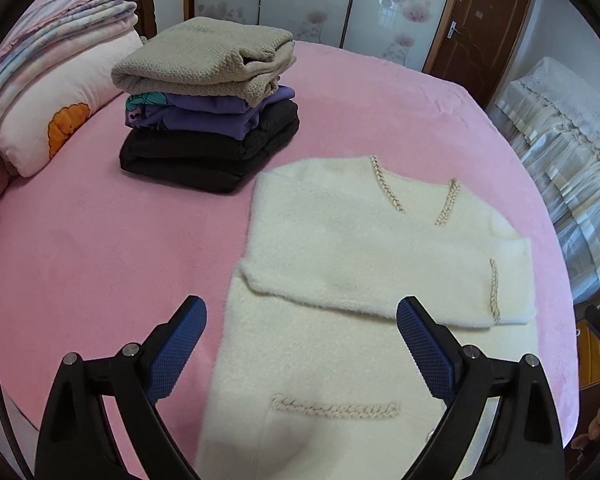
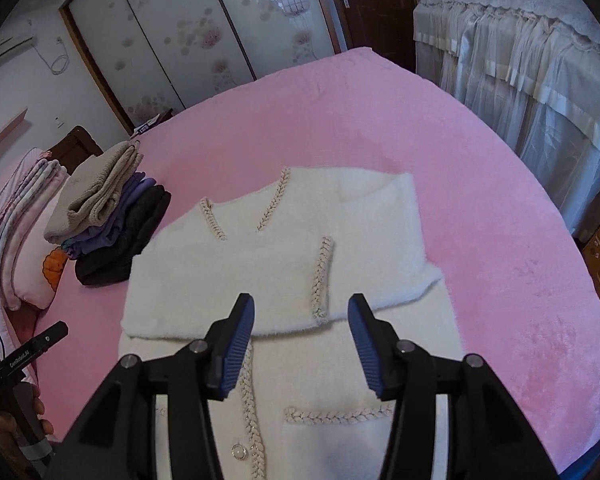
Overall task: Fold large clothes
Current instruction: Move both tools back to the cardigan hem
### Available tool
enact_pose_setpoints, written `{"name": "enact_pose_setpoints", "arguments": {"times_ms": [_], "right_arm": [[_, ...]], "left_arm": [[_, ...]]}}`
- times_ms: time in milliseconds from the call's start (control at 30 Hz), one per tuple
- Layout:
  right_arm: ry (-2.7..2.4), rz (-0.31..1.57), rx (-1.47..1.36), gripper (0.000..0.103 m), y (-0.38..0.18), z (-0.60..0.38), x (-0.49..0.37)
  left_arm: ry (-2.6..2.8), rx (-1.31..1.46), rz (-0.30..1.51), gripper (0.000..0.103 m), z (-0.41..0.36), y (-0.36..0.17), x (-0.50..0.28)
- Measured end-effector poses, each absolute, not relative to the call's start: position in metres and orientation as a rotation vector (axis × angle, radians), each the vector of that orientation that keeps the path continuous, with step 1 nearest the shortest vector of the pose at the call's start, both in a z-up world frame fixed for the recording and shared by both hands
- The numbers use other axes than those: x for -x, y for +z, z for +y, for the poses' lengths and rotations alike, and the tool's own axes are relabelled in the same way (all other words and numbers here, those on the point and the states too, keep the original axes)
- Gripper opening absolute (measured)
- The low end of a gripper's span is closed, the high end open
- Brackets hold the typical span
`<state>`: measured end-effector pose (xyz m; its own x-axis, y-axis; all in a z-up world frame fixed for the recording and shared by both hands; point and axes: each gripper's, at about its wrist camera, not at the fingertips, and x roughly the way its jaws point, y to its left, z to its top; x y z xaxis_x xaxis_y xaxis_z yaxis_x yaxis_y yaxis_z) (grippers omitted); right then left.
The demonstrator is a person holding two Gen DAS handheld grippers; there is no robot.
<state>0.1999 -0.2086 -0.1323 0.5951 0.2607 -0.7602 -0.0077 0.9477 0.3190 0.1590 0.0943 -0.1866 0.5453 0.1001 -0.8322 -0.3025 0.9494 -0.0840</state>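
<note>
On the pink bed (image 1: 100,240), the cream cardigan (image 1: 360,240) lies part-folded; at 10 o'clock, stacked clothes (image 1: 208,100). Both grippers, left gripper (image 1: 302,312) and right gripper (image 2: 301,312), hold their fingers apart, empty.

The cardigan's (image 2: 284,264) hem runs off the bottom edge.

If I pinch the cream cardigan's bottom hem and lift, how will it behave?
Probably floppy: the cream cardigan lies flat on the pink blanket, its sleeves already folded limply across the chest. The fluffy pile looks thick, so it may feel bulky yet light. Its plush nap might slip between the pads unless they bite deep.
</note>
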Motion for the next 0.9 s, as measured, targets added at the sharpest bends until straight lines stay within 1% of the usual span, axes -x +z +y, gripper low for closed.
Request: {"name": "enact_pose_setpoints", "arguments": {"times_ms": [400, 633, 900], "right_arm": [[0.118, 0.868, -0.315, 0.049, -0.103, -0.203, -0.105], [0.105, 0.899, -0.286, 0.049, -0.111, -0.202, -0.066], [0.079, 0.847, -0.266, 0.049, -0.107, -0.207, -0.021]], "left_arm": [[0.177, 0.150, 0.974, 0.095, 0.080, -0.165, -0.099], [0.160, 0.174, 0.990, 0.095, 0.070, -0.178, -0.058], [0.136, 0.184, 0.981, 0.095, 0.055, -0.195, -0.020]]}}
